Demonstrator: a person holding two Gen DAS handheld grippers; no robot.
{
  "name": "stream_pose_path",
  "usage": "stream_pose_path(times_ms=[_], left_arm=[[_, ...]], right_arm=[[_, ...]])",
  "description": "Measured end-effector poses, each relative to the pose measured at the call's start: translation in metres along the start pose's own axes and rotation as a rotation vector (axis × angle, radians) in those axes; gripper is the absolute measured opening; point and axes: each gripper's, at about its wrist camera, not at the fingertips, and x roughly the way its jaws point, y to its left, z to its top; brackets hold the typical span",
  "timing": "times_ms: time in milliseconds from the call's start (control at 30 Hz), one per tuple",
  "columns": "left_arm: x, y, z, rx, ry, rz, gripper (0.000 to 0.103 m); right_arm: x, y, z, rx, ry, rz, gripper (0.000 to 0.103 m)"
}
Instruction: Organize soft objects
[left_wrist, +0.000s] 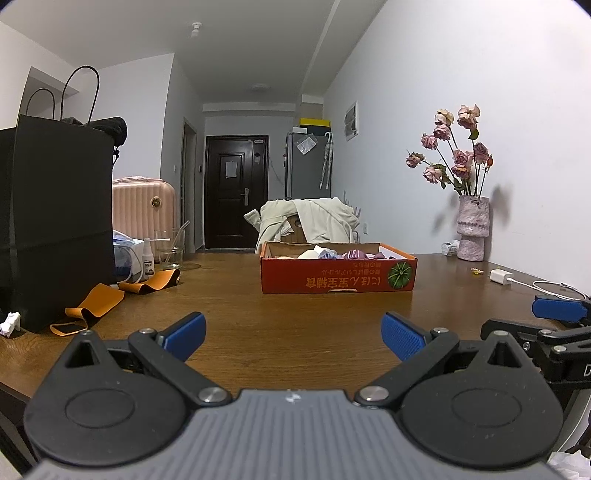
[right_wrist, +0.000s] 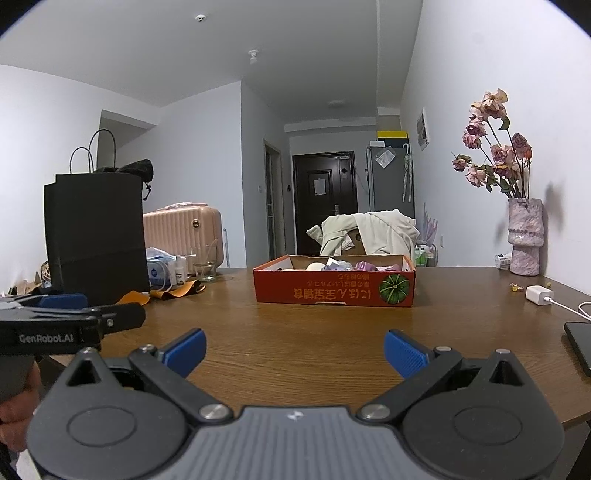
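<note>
Presently noted: wooden tabletop (left_wrist: 295, 314) bare between tongs and red box (left_wrist: 339, 268), soft objects (left_wrist: 332, 254) heaped inside, evidently gathered for sorting. Left tongs (left_wrist: 293, 334) and right tongs (right_wrist: 294, 349) both spread wide, empty, well short of box. Black bag (left_wrist: 55, 221), orange strap (left_wrist: 107, 299), charger (right_wrist: 539, 294) aside; approach unobstructed.

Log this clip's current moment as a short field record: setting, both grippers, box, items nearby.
setting: wooden table in a room
left gripper: open, empty, above table
right gripper: open, empty, above table
red cardboard box: mid-table, ahead of both grippers, soft items inside
orange strap: on table beside black paper bag
vase of dried roses: by the wall
white charger: on table
</note>
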Motion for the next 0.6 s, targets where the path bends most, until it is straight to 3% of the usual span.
stream_pose_path(times_ms=[600], left_arm=[[-0.0011, 0.0003, -0.0003, -0.008, -0.007, 0.006, 0.103]], right_arm=[[0.0005, 0.0006, -0.0019, 0.011, -0.004, -0.001, 0.103]])
